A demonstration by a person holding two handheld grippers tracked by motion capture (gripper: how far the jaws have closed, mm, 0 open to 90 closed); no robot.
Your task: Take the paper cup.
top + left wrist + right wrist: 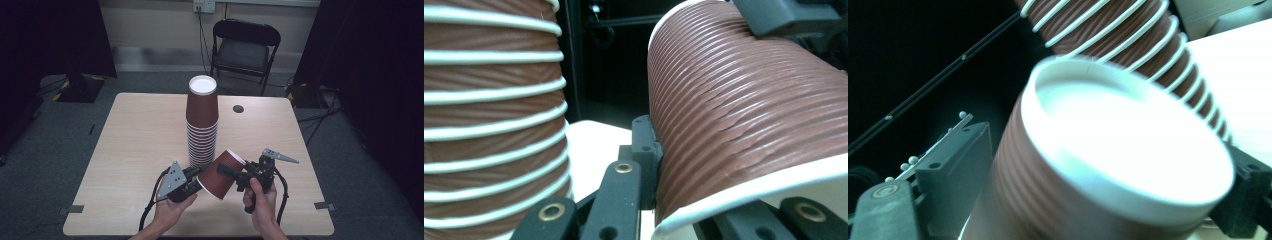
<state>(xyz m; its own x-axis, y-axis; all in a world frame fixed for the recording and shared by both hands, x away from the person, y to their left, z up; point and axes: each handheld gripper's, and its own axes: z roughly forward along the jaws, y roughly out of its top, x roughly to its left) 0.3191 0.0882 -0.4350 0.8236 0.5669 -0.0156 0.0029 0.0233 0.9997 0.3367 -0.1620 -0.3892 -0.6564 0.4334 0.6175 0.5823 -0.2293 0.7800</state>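
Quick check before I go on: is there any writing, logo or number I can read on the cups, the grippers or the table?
None can be read.
Single cup: plain ribbed brown wall, white rim, no print.
Stack of cups: plain too.
Left gripper and right gripper: no legible marking.
Table: bare wood top, no label.
Wall socket: too small to tell.

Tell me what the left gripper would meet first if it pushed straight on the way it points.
Probably the loose cup already at its jaws; the left gripper is pinching that cup's rim.
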